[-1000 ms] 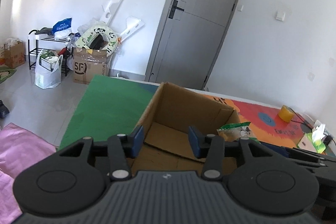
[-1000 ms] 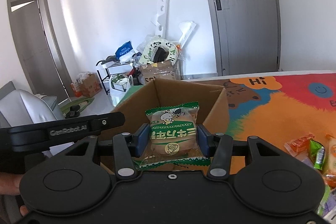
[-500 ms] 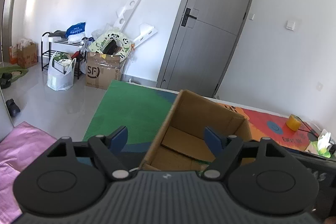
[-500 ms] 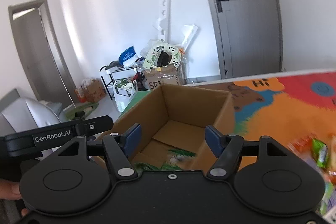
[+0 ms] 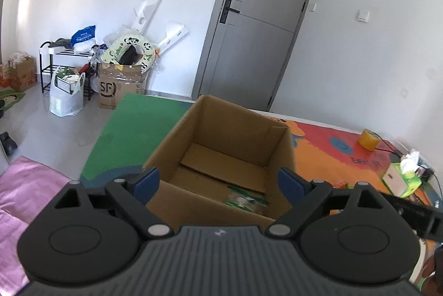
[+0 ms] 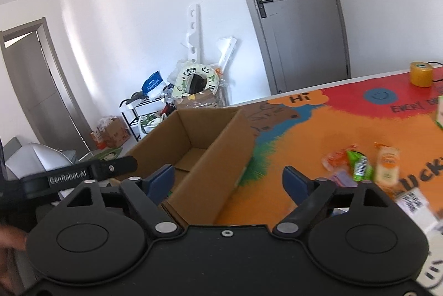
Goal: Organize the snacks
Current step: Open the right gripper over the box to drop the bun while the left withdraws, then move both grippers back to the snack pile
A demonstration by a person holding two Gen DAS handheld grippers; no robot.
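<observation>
An open cardboard box point(image 5: 229, 135) stands on the colourful mat; it also shows in the right wrist view point(image 6: 193, 135). A green snack packet point(image 5: 246, 200) lies on the box floor near its front wall. My left gripper point(image 5: 218, 183) is open and empty, just in front of the box, its jaws spread about as wide as the box. My right gripper point(image 6: 228, 181) is open and empty, over the box's near right corner. Several loose snack packets point(image 6: 360, 164) lie on the mat to the right.
A yellow tape roll point(image 5: 368, 139) and a green tissue box point(image 5: 402, 176) sit at the mat's far right. The tape roll also shows in the right wrist view point(image 6: 420, 73). A white card with a QR code point(image 6: 415, 203) lies near my right gripper. Floor clutter point(image 5: 121, 74) stands by the wall.
My right gripper opened and let the green snack packet drop into the box, then swung right toward the loose snacks. My left gripper opened wider and drew back a little.
</observation>
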